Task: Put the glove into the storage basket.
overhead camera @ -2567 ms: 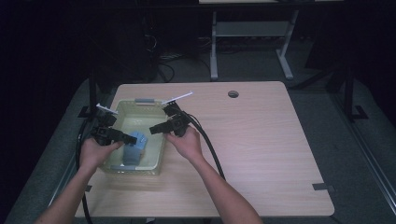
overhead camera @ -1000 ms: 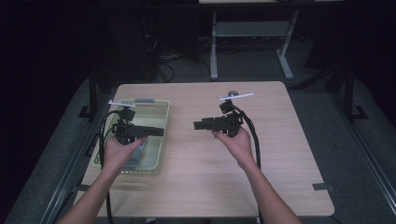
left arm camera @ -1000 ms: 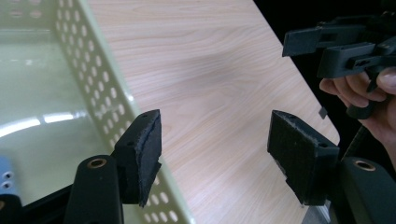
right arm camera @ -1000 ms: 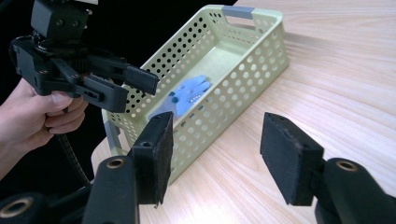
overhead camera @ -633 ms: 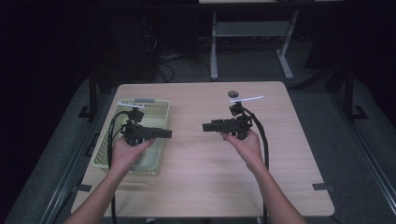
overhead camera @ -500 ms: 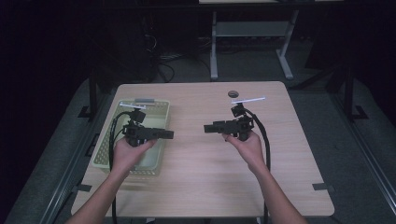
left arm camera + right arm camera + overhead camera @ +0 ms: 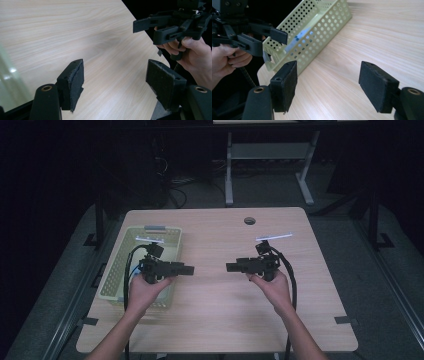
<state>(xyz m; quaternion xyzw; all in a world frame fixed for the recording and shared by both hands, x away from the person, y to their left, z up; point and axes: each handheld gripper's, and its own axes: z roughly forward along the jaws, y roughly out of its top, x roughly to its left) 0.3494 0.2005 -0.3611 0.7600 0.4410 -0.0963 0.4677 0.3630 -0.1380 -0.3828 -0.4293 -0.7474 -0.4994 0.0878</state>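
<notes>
A pale green perforated basket (image 7: 116, 270) stands along the table's left side. In the right gripper view a blue thing (image 7: 298, 40) shows through the holes of the basket (image 7: 317, 27). My left gripper (image 7: 188, 269) hovers at the basket's right rim and points right. It is open, its pads (image 7: 73, 80) wide apart over bare wood, with nothing between them. My right gripper (image 7: 230, 267) points left toward it across a short gap, open and holding nothing (image 7: 328, 85). Each gripper view shows the other gripper (image 7: 172, 23) (image 7: 249, 37) in its hand.
The wooden table (image 7: 215, 320) has a round cable hole (image 7: 249, 220) near its far edge. Grey tape tabs (image 7: 345, 321) mark the front corners. A metal desk frame (image 7: 265, 155) stands on the dark floor behind the table.
Both grippers have left the basket, where they hovered by the blue thing. The right one swung out to the table's right half, and both drifted nearer the person, facing each other.
</notes>
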